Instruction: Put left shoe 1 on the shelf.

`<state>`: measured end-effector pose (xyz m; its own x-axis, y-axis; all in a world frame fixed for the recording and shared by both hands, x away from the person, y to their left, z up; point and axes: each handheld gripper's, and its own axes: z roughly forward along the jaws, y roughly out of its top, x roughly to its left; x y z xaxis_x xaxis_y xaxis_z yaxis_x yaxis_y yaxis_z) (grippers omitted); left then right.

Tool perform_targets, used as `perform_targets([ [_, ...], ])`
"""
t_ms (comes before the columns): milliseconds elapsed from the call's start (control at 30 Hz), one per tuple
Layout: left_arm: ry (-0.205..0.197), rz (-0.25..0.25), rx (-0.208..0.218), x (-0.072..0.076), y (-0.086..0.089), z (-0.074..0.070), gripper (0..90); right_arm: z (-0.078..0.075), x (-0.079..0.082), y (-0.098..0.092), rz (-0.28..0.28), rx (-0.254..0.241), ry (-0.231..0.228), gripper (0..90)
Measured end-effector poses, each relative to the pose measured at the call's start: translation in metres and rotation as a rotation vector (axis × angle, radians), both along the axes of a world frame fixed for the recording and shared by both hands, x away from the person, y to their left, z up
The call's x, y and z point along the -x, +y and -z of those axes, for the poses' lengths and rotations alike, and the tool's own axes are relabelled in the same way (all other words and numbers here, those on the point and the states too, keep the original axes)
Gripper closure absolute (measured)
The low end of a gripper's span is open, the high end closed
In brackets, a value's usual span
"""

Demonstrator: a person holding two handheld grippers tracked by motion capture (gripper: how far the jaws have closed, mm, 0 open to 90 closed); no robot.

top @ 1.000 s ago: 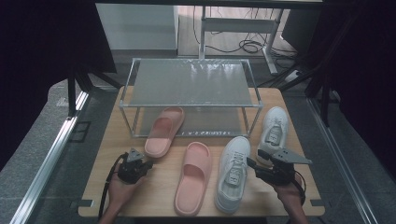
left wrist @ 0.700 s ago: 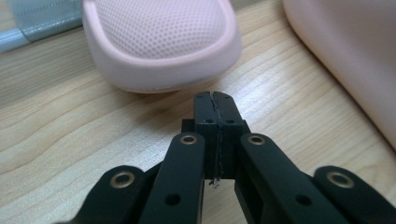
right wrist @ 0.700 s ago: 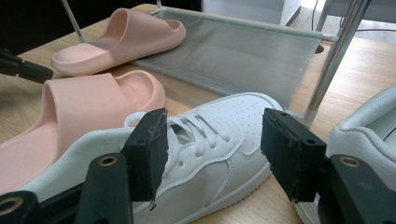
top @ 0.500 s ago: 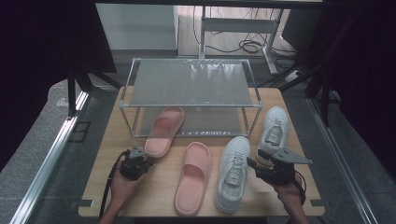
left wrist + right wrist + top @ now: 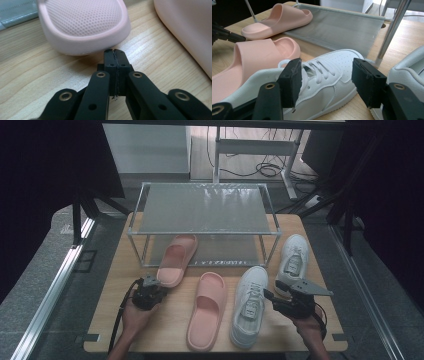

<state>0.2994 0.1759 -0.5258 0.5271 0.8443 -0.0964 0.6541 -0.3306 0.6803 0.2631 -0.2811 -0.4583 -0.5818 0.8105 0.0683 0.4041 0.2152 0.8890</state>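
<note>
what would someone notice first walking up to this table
Four shoes on the wooden table: two pink slides at left and centre, the farther slide lying partly under the metal mesh rack, and two white sneakers at the right. Next come the hand-held tools: the left gripper, jaws shut, sits just short of the farther slide's heel, and the right gripper stands open beside the nearer sneaker.
</note>
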Motion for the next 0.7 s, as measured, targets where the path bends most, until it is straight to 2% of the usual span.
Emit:
perform_targets([
  [167,-0.015,0.018,0.003,0.007,-0.002,-0.005,90.0,0.000,0.000,-0.001,0.006,-0.004,-0.004,41.8],
  [233,-0.020,0.018,0.004,0.007,-0.002,-0.007,90.0,-0.001,0.001,-0.002,0.018,-0.008,-0.020,42.2],
  [400,-0.008,0.001,0.015,-0.002,-0.002,-0.002,90.0,-0.002,0.001,-0.001,0.017,-0.012,-0.023,42.1],
  [700,0.004,0.015,0.005,-0.008,-0.010,0.000,90.0,0.000,0.000,-0.001,0.013,-0.007,-0.011,41.9],
])
